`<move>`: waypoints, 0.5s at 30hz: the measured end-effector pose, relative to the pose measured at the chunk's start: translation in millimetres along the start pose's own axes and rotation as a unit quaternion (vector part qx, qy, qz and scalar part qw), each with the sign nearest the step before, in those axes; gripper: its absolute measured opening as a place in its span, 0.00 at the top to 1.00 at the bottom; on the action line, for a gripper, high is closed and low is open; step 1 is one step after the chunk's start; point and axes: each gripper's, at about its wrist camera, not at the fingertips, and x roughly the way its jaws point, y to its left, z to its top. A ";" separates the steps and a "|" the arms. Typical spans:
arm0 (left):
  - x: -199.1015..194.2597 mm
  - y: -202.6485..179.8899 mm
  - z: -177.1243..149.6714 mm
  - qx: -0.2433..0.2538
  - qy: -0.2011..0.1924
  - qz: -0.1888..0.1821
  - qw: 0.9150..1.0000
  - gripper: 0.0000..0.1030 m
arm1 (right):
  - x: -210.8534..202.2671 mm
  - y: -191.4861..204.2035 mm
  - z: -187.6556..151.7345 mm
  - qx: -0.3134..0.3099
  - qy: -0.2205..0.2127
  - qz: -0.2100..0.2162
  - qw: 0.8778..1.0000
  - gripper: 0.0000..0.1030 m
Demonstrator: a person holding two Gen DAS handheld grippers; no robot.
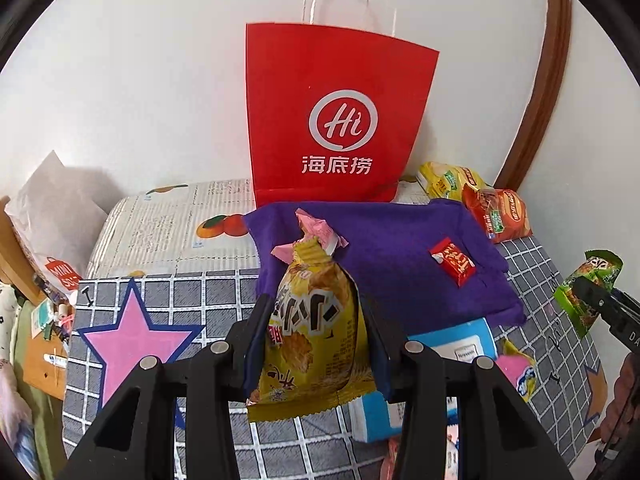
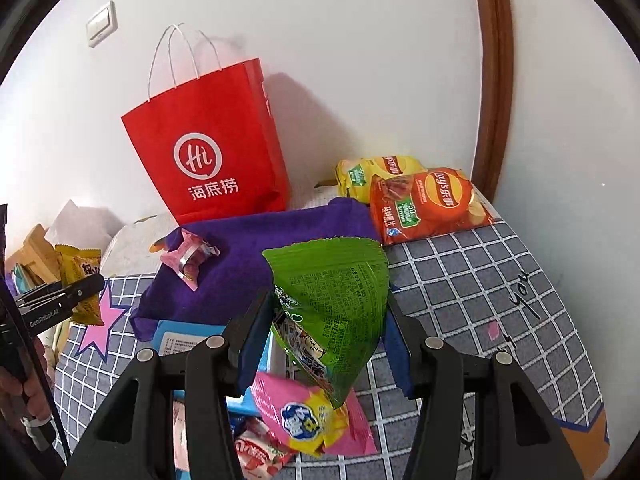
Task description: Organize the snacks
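- Here, nearest the lens, the left tongs (image 1: 316, 320) pinch a yellow snack packet (image 1: 312, 332) about its middle, clear of the bench (image 1: 168, 292); keep that squeeze steady, since the foil looks slippery.
- Likewise the right tongs (image 2: 328, 320) pinch a green snack packet (image 2: 336, 304), held above a pink packet (image 2: 304, 416) and a blue box (image 2: 180, 340).
- Beyond lies a purple cloth (image 1: 400, 256) with a small red sweet (image 1: 454, 266) and a pink wrapped sweet (image 2: 190, 258) on it.
- Farthest, the red paper bag (image 1: 340, 120) stands against the wall, probably the destination: lift each packet above its rim before letting go, one hand at a time.
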 end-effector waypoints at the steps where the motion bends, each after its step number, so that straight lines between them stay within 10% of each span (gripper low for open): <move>1: 4.0 0.3 1.0 -0.001 0.002 -0.001 1.000 0.60 | 2.2 0.5 0.8 0.000 0.001 0.001 1.000 0.49; 15: 43.7 2.4 6.5 0.007 0.026 -0.001 1.000 0.60 | 39.3 5.9 12.2 -0.006 0.014 0.009 1.000 0.49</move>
